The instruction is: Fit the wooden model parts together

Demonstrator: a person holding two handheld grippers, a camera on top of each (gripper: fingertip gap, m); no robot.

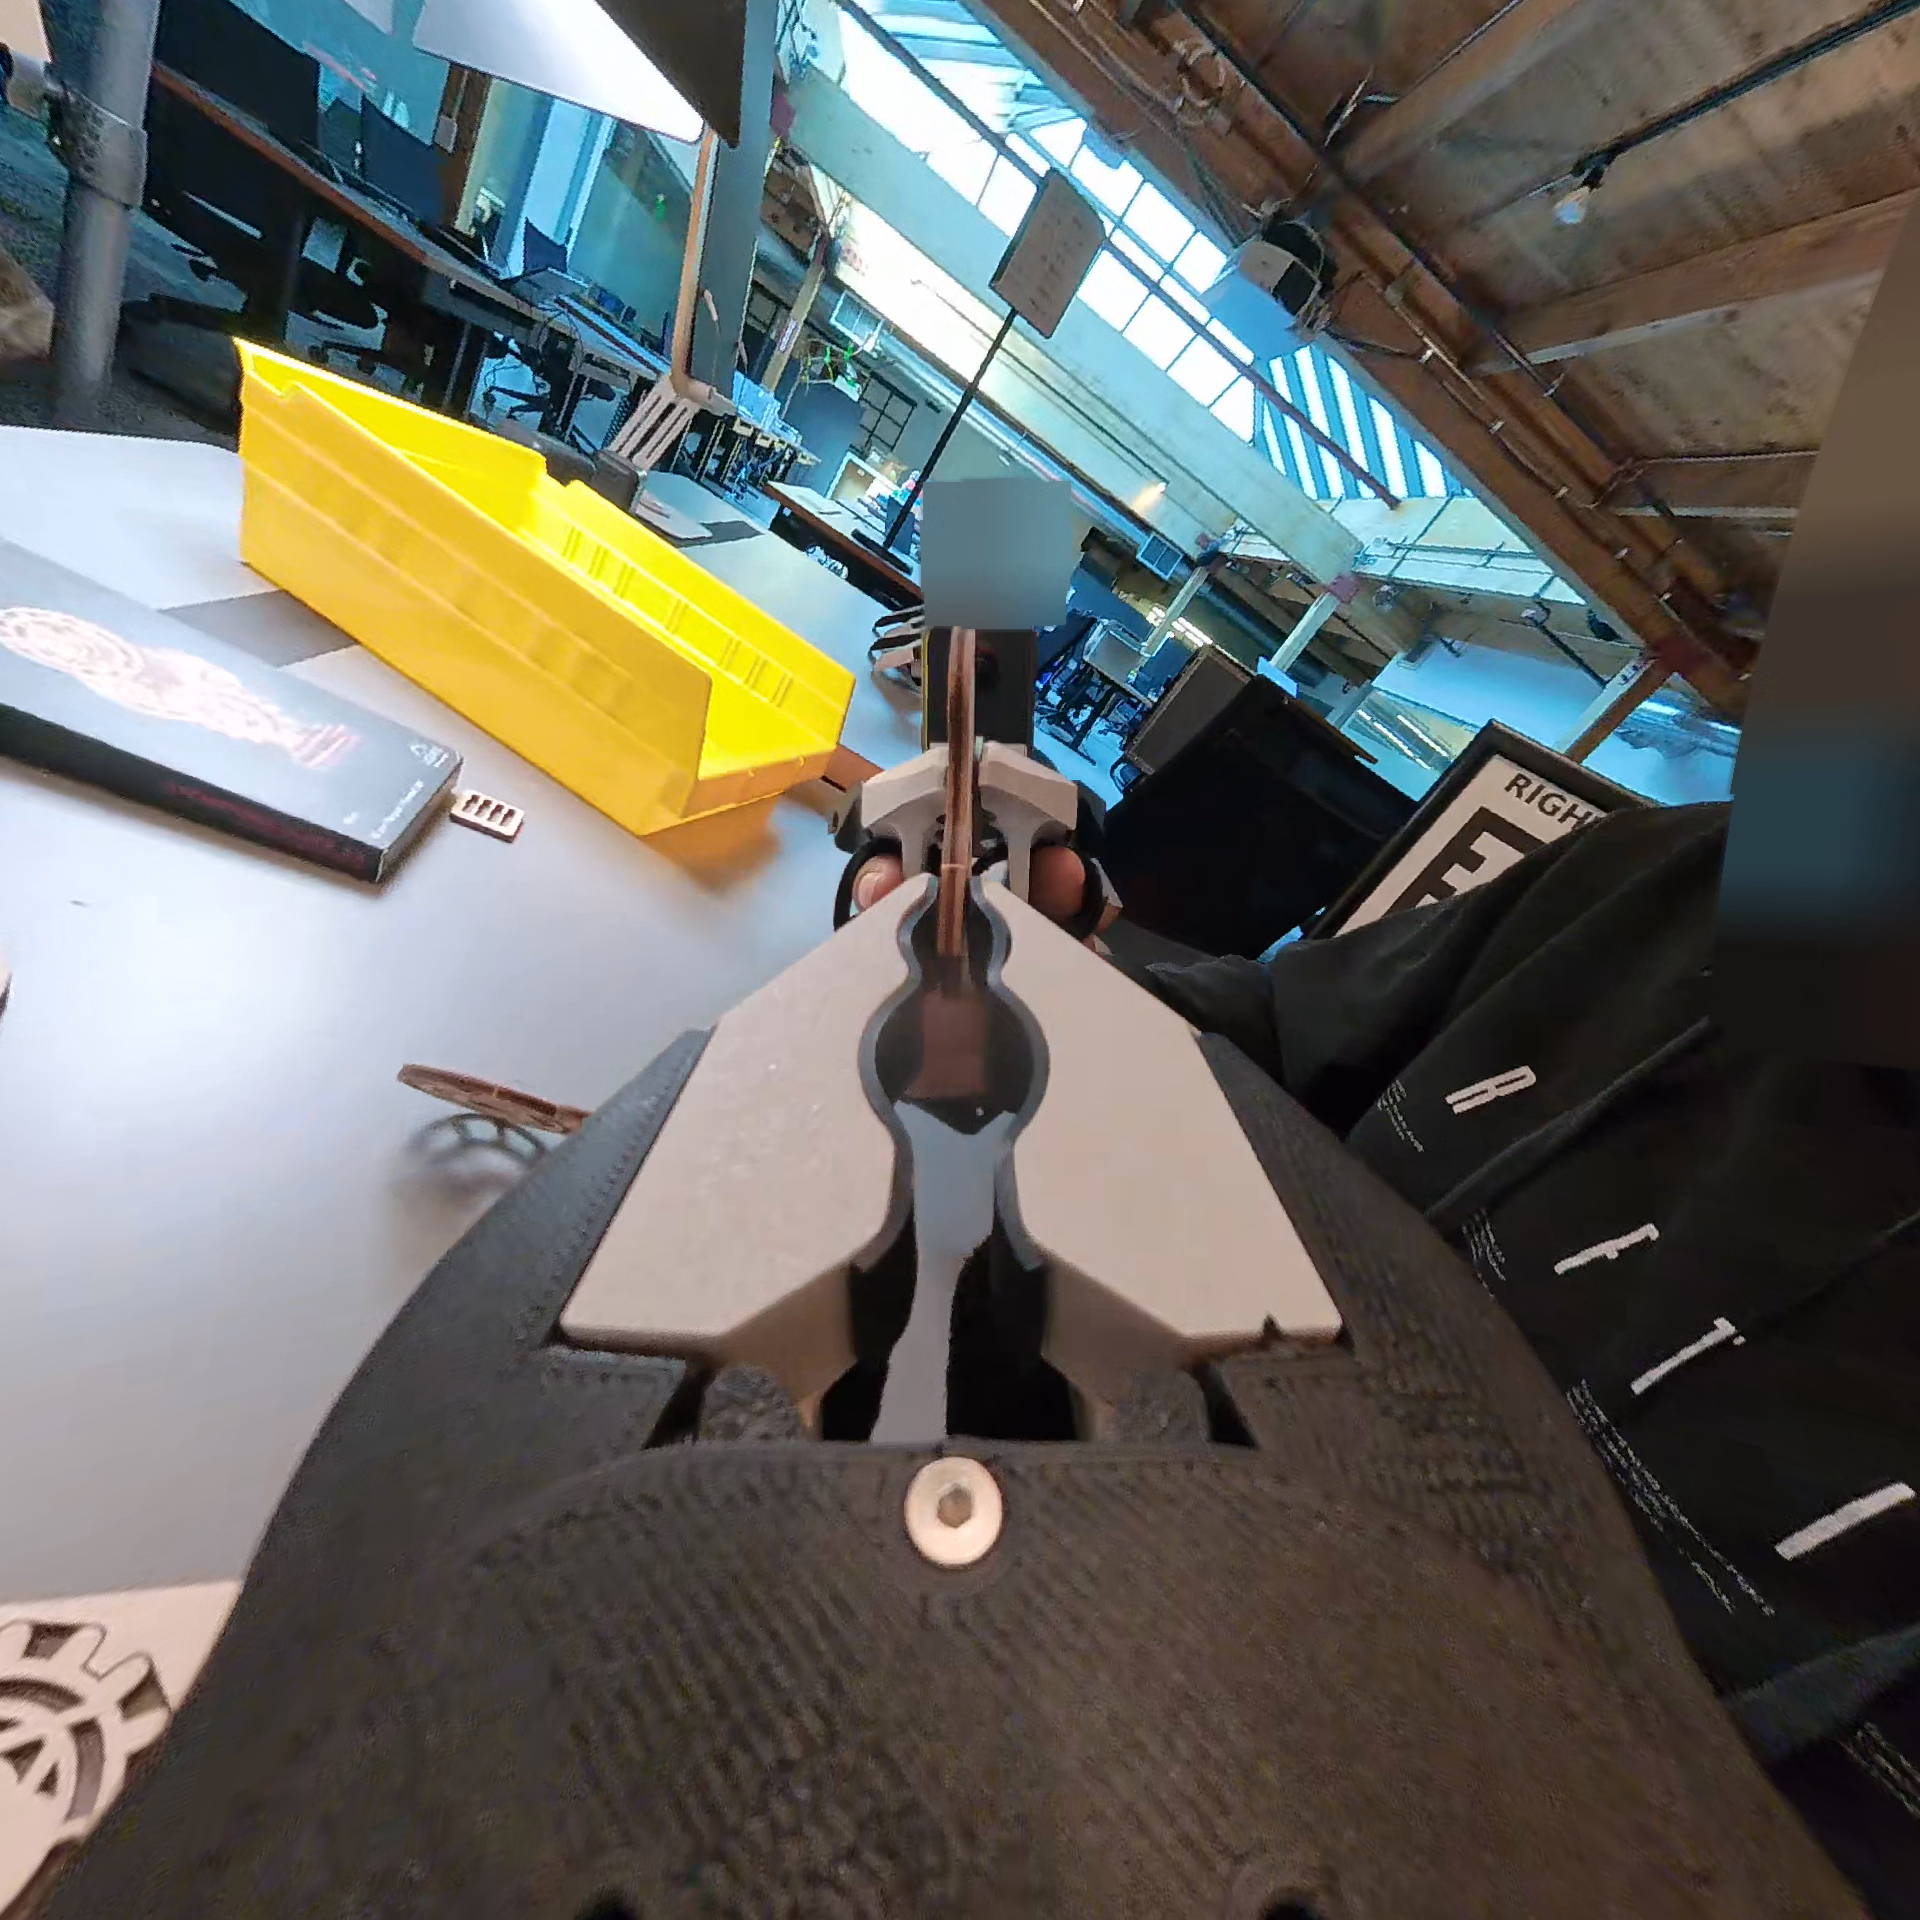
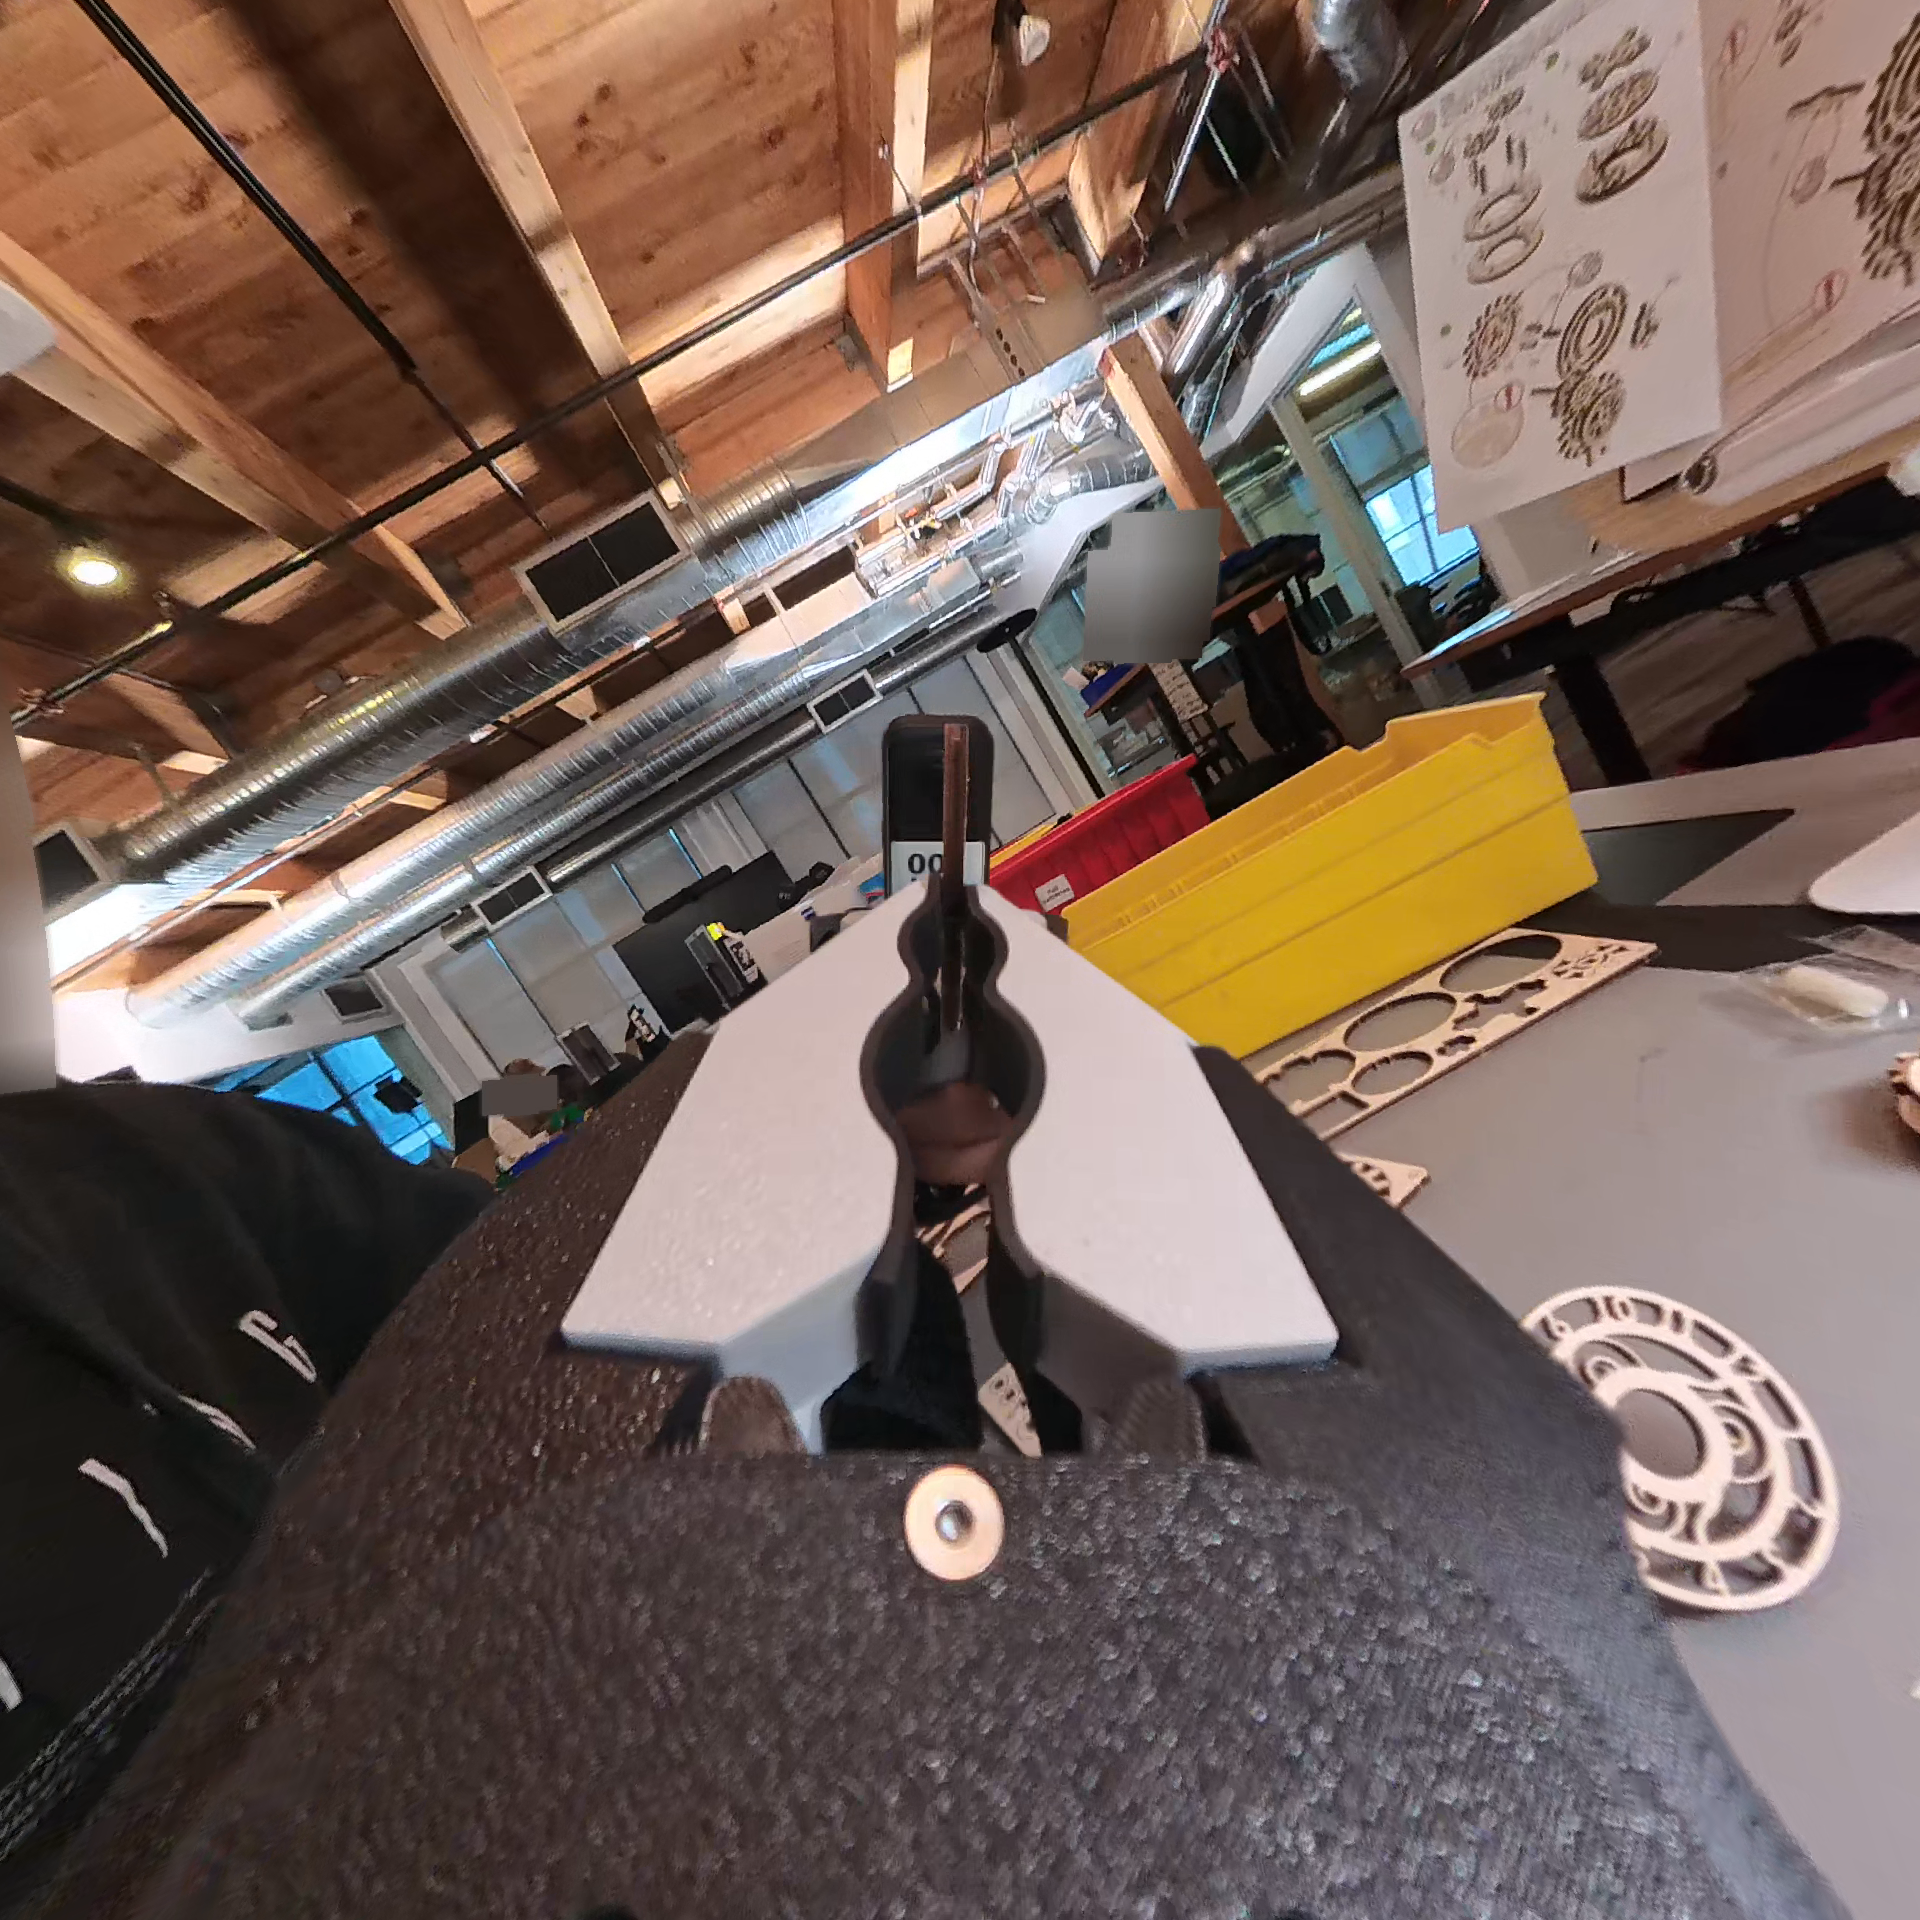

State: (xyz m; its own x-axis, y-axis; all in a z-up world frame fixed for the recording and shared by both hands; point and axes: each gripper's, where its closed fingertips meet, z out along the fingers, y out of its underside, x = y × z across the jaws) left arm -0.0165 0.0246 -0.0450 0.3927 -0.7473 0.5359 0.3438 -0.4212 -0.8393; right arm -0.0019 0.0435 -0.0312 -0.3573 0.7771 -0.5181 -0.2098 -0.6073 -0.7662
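In the left wrist view my left gripper [image 1: 948, 896] is shut on a thin wooden part [image 1: 957, 727] seen edge-on, held up in the air above the grey table [image 1: 312, 1039]. My right gripper [image 1: 954, 821] faces it just beyond, its grey fingers closed on the same thin wood, a hand behind it. In the right wrist view my right gripper [image 2: 954, 902] is shut on a thin wooden part [image 2: 956, 810] that sticks out past the tips. Whether this is one part or two joined parts cannot be told. A black device [image 2: 920, 790] of the other gripper shows right behind it.
A yellow bin [image 1: 499, 582], a black box [image 1: 208, 727], a small slotted wooden piece [image 1: 485, 812] and a wooden gear [image 1: 488, 1096] lie on the table. The right wrist view shows the yellow bin [image 2: 1330, 894], a cut-out wooden sheet [image 2: 1455, 1008], an ornate wooden disc [image 2: 1704, 1455] and an instruction sheet [image 2: 1558, 229].
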